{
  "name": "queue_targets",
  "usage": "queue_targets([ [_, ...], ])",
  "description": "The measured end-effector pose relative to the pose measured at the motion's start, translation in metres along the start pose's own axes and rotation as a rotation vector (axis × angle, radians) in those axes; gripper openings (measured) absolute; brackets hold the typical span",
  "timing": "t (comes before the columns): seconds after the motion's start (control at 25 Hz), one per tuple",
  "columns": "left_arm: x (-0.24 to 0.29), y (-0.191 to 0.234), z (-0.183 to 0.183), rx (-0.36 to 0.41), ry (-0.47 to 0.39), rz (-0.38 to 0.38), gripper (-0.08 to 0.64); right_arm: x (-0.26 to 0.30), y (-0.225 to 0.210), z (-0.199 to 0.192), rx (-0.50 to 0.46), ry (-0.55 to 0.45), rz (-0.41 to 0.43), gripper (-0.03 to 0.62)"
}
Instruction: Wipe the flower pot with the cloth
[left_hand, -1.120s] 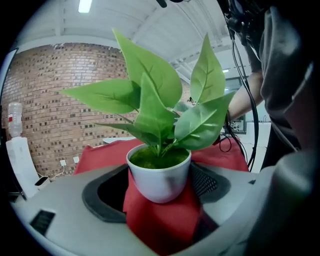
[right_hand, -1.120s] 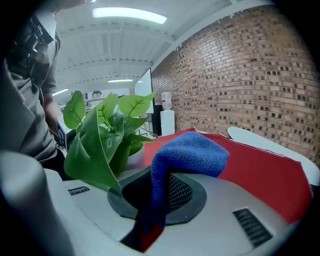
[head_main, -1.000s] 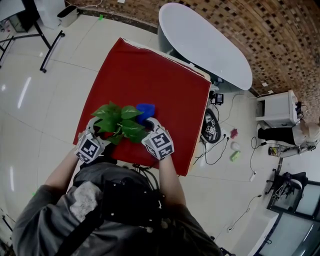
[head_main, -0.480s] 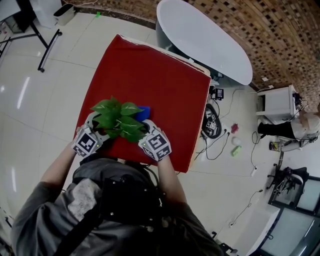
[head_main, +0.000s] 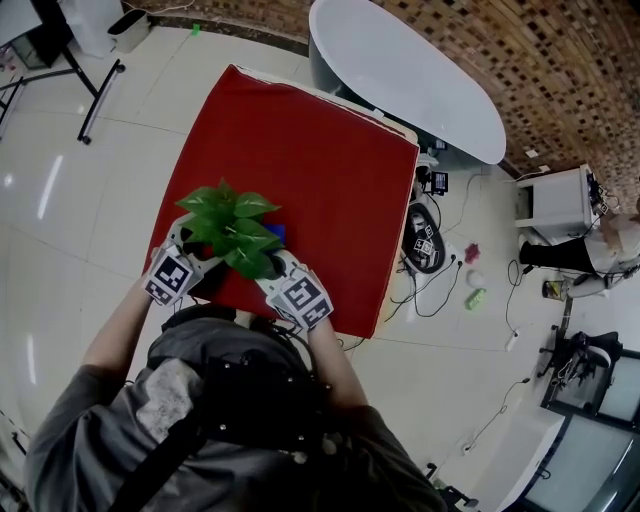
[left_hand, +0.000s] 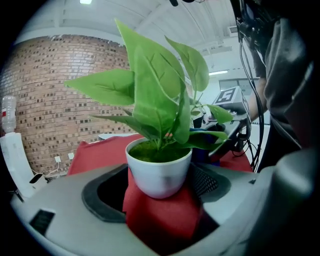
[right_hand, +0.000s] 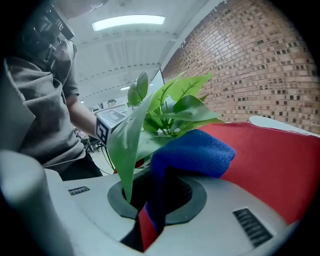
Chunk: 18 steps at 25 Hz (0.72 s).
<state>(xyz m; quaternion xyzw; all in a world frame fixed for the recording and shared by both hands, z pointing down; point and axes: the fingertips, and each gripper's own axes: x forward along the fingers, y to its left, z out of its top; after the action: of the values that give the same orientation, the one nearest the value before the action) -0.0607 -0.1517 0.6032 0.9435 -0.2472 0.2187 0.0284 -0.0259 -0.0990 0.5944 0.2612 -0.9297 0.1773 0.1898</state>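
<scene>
**A:** Flower pot (left_hand: 159, 170) in the left gripper view: where is it?

**B:** Upright between the jaws of the left gripper (left_hand: 162, 182), which are closed against its white sides. Red table (left_hand: 100, 150) cover shows under it. Whether the pot rests on it or hangs just above, I cannot tell. Green leaves (left_hand: 155, 95) rise from the moss-green top and fill the middle of the view.

**A:** And the right gripper view?

**B:** The right gripper (right_hand: 160, 195) is clamped on the blue cloth (right_hand: 192, 152). One fold runs down between the jaws and the rest bulges out above them. The leaves stand just behind the cloth, one long leaf hanging down over the left jaw. The brick wall (right_hand: 260, 65) is at the right.

**A:** The head view?

**B:** The plant is near the table's left corner on the person's side, and the foliage hides the pot. The two grippers flank it, left and right. A sliver of blue shows beside the leaves on the right. A white oval table (head_main: 420, 80) stands past the far edge.
</scene>
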Motion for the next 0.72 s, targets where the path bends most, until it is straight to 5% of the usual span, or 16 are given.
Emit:
queue_targets([
  [0.16, -0.01, -0.001, -0.02, 0.035, 0.078, 0.033, 0.413, 0.001, 0.017, -0.004, -0.012, 0.012, 0.023, 0.077],
  [0.48, -0.05, -0.006, -0.029, -0.087, 0.084, 0.164, 0.413, 0.001, 0.041, -0.003, -0.053, 0.026, 0.095, 0.077],
  [0.72, -0.067, -0.013, -0.035, -0.096, 0.081, 0.238, 0.413, 0.006, 0.067, -0.011, -0.093, 0.044, 0.151, 0.077],
])
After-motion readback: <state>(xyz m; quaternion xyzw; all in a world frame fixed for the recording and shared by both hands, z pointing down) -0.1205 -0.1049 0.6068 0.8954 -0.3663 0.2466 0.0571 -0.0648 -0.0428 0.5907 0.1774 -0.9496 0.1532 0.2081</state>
